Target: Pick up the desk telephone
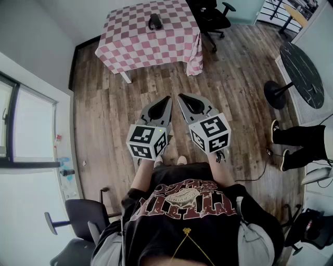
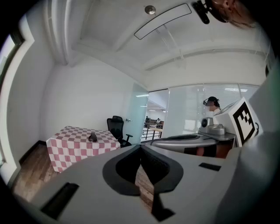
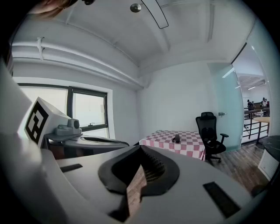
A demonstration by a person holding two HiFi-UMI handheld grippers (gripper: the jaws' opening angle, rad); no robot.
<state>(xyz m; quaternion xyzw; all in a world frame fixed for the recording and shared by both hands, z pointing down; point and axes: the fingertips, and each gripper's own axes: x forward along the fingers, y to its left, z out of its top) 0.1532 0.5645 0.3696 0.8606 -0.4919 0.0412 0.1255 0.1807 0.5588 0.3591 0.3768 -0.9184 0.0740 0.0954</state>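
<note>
The desk telephone (image 1: 154, 21) is a small black set lying on a table with a pink-and-white checked cloth (image 1: 138, 44), far across the wooden floor. It also shows small on that table as the telephone (image 2: 92, 137) in the left gripper view and the telephone (image 3: 176, 139) in the right gripper view. My left gripper (image 1: 167, 98) and right gripper (image 1: 180, 96) are held side by side in front of my body, well short of the table, pointing towards it. Both are shut with nothing between the jaws: left gripper (image 2: 140, 148), right gripper (image 3: 140, 149).
A black office chair (image 1: 213, 15) stands just right of the table. A round dark table (image 1: 303, 72) on a pedestal is at the right, with a seated person's legs (image 1: 296, 140) below it. Another chair (image 1: 83, 218) is behind me at the left. Windows (image 1: 26, 140) line the left wall.
</note>
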